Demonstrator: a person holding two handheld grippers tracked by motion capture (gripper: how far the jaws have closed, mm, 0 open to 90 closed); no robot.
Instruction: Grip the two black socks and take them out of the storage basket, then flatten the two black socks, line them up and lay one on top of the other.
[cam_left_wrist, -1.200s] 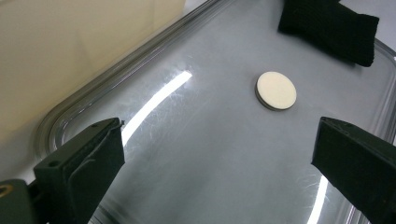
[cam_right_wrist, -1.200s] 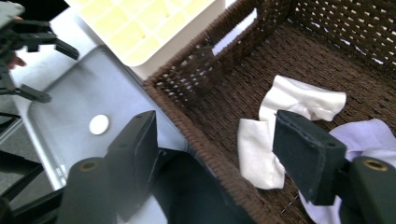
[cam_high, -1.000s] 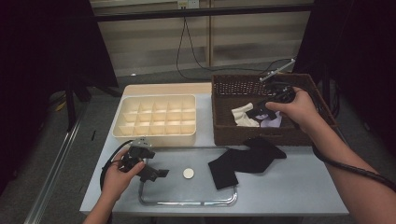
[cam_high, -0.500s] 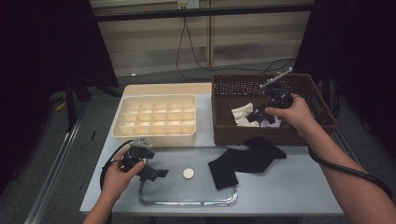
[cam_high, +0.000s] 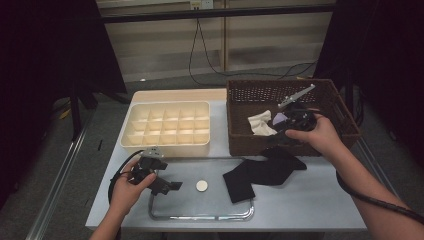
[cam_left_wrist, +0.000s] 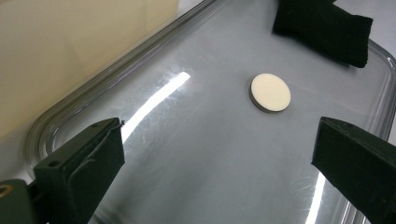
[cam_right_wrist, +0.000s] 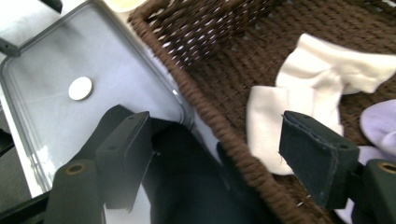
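At the right rear of the pale grey surface (cam_high: 310, 210) stands a dark brown woven wicker basket (cam_high: 240, 125), and the right gripper (cam_right_wrist: 224, 154) hangs over its near wall with its fingers (cam_right_wrist: 317, 154) set apart and nothing between them. In the right gripper view one finger hangs above a black knitted sock (cam_right_wrist: 187, 186) outside the basket, the other above the basket floor, just beside a crumpled white sock (cam_right_wrist: 322, 88). A pale lilac piece of cloth (cam_right_wrist: 383, 126) lies next to the white sock, toward the basket's right side. From the high view the black sock (cam_high: 260, 172) lies on the surface against the basket's near wall, its lower end reaching onto the clear rectangular tray (cam_high: 200, 216) near the front edge.

On the left part of that tray, the left gripper (cam_high: 165, 185) rests low in the person's left hand (cam_high: 127, 187), its fingers (cam_left_wrist: 79, 163) wide apart with only bare tray between them. A small round cream-coloured disc (cam_left_wrist: 270, 92) lies at the tray's middle, ahead of these fingers and apart from them, with the black sock's end beyond it.

A cream plastic organiser box with many square compartments (cam_high: 167, 127) sits at the left rear of the surface, just beside the basket and behind the tray.
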